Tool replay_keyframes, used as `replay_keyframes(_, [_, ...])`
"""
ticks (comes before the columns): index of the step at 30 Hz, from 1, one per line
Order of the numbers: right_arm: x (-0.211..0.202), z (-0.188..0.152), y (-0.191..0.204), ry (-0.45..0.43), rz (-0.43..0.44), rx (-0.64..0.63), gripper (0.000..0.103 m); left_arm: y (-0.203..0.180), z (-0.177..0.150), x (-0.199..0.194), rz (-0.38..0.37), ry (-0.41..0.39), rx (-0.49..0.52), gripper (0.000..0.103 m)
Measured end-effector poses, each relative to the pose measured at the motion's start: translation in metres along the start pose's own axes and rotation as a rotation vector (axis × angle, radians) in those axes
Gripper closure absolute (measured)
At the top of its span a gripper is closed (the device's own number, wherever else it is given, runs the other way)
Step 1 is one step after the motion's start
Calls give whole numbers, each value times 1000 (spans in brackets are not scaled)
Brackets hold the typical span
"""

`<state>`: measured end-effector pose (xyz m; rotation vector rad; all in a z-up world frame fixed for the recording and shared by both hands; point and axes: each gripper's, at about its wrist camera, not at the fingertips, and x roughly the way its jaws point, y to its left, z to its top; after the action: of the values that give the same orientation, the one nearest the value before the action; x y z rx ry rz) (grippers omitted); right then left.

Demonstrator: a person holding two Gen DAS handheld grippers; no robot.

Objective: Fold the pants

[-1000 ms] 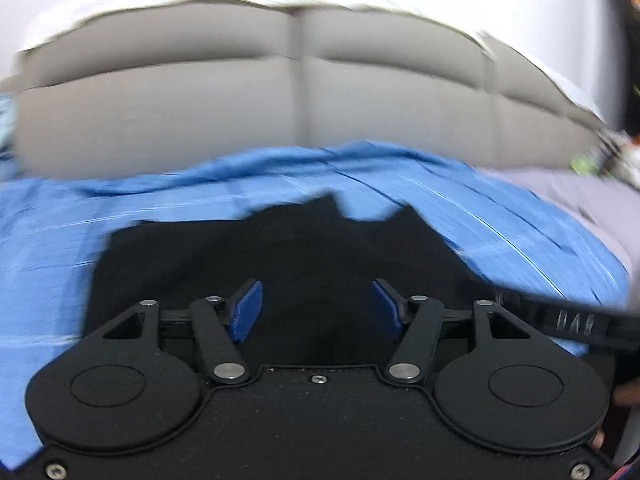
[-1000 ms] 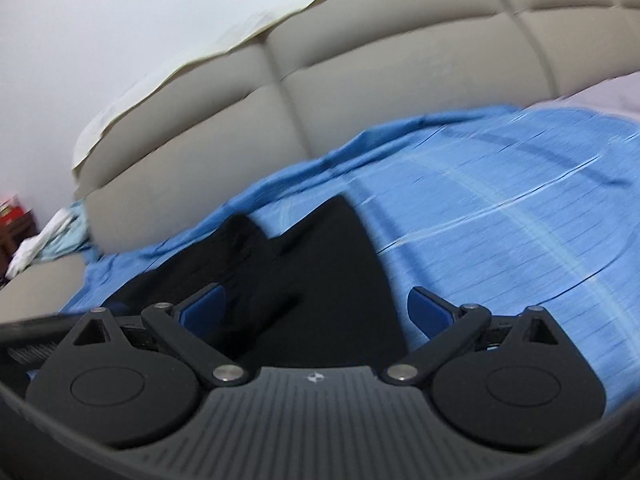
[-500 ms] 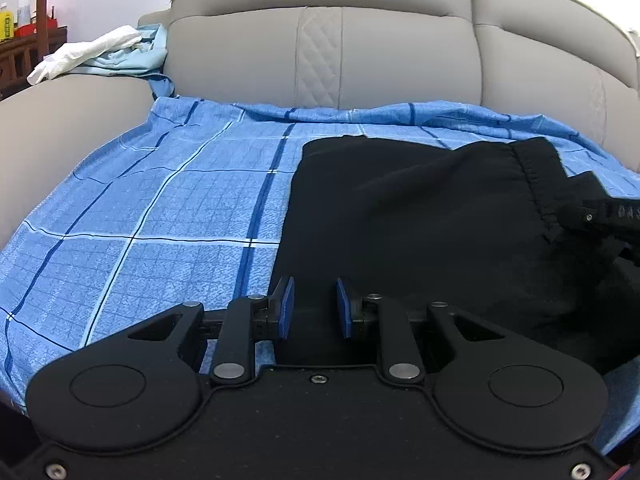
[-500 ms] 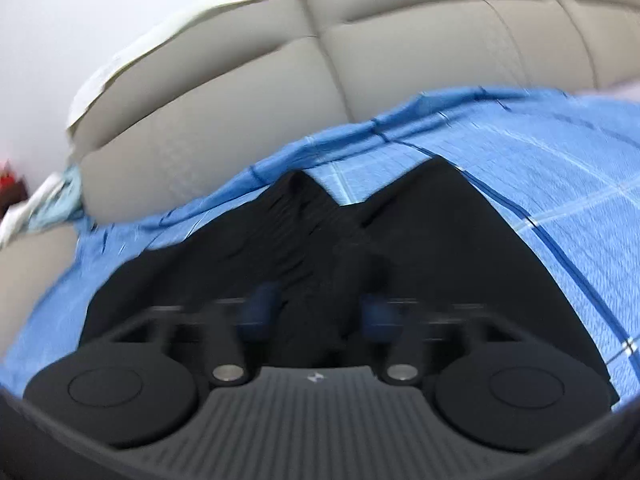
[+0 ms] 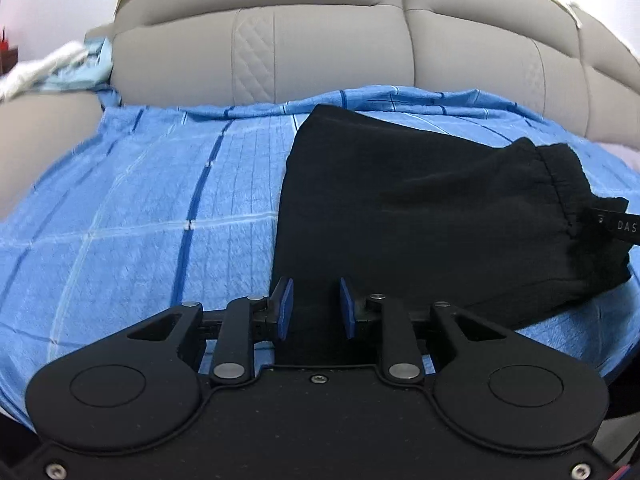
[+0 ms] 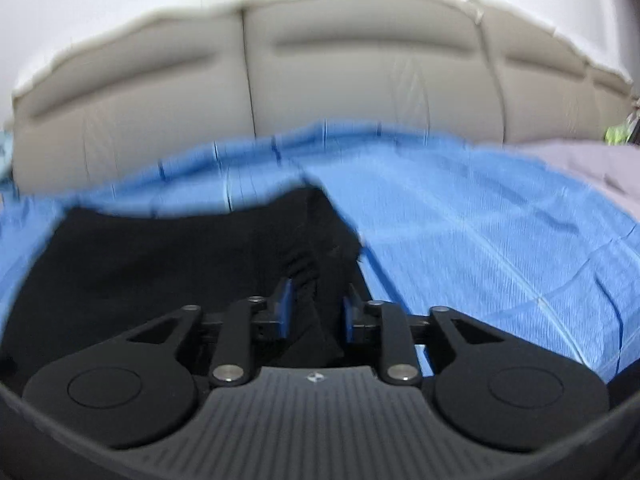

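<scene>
Black pants [image 5: 420,208] lie on a blue checked sheet [image 5: 160,200] over a sofa seat. In the left wrist view my left gripper [image 5: 316,304] sits at their near left edge, its blue pads narrowly apart with black cloth between them. The elastic waistband is at the right, where the right gripper's body [image 5: 616,224] shows. In the right wrist view my right gripper [image 6: 316,308] has its pads narrowly apart around a gathered fold of the pants [image 6: 168,264]. Whether either gripper pinches the cloth is unclear.
The beige padded sofa back [image 5: 320,48] rises behind the sheet. A white and pale blue cloth [image 5: 52,72] lies on the left armrest. A grey cushion [image 6: 592,164] borders the sheet at the right.
Both grippers have narrowed from wide open to a small gap around the pants. The left view swung to the pants' left edge, and the right view swung to the right side.
</scene>
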<state>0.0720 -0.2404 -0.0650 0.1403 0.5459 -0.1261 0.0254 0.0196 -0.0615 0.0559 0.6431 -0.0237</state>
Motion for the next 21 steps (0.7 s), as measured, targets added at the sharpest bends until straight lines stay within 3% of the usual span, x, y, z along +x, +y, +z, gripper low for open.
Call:
replay_keyframes(1, [1,1,-3,0,4,-3,44,1,4,-2,1,-7,10,78])
replay_keyframes(4, [-5,7,-15,-41,33,-4,24,11,24,-5,-7,-50,6,76])
replay_keyframes(7, [-11,24,-23,-109,52,3,12,15,57,3,-15,-106,26,76])
replay_keyframes(11, [2,45,-27,-139,53,1,12,1,96,33,-58,-149,89,76])
replay_keyframes(15, [23,56,-17,-123,72,-68,12,-19,116,81,-121,-102,113,78])
replay_keyframes(17, [33,55,-12,-101,103,-101,23,-27,118,107,-84,-91,120,79])
replay_keyframes(19, [43,55,-5,-72,122,-130,53,-28,117,132,-18,-80,126,81])
replay_keyframes(21, [53,54,0,-51,128,-152,62,-26,114,148,34,-80,127,81])
